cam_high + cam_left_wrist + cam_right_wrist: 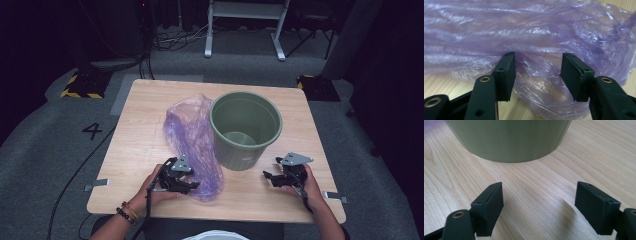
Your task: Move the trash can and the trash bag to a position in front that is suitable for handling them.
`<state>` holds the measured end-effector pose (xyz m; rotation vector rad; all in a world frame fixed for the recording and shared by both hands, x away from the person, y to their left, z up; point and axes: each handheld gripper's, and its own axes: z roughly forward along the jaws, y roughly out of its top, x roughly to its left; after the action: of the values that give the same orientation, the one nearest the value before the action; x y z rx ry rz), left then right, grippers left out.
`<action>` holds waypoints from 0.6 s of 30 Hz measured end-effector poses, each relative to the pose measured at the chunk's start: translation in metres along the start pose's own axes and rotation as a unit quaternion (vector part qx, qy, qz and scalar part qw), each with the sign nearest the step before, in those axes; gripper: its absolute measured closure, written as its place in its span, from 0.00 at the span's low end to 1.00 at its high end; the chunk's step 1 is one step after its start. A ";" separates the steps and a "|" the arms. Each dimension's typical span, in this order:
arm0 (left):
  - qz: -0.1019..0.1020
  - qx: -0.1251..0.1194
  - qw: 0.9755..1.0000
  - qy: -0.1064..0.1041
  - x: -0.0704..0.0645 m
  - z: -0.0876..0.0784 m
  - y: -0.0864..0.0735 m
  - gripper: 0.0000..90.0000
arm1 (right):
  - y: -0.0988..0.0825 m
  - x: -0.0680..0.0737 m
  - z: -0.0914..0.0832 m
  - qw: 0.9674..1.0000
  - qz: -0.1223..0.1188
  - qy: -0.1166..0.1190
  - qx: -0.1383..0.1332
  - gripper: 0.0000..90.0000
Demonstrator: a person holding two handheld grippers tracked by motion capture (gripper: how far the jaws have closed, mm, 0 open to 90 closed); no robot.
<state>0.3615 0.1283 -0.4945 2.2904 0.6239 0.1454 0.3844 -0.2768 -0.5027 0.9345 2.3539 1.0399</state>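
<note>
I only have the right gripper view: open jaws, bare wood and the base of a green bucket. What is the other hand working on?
Observer: The left gripper is at a purple plastic bag lying left of the bucket.
Operator: Is the bag gripped?
Observer: Not clearly; in the left gripper view the jaws stand apart with crumpled film between them.
Operator: Anything in the bucket?
Observer: The high view shows it upright with nothing inside.
Operator: Where is my gripper?
Observer: The right gripper sits near the table's front edge, just right of the bucket.
</note>
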 end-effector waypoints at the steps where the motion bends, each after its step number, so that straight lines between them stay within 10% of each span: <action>1: 0.003 -0.001 1.000 -0.001 -0.002 0.002 0.002 0.50 | 0.000 0.000 0.000 1.000 0.000 -0.001 0.000 0.25; 18: 0.043 -0.021 0.999 -0.003 -0.042 0.045 0.032 0.42 | 0.013 0.018 -0.011 0.999 -0.005 0.037 -0.028 0.26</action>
<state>0.3497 0.0606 -0.5009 2.2774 0.5146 0.1899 0.3711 -0.2631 -0.4879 0.8772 2.3723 1.1498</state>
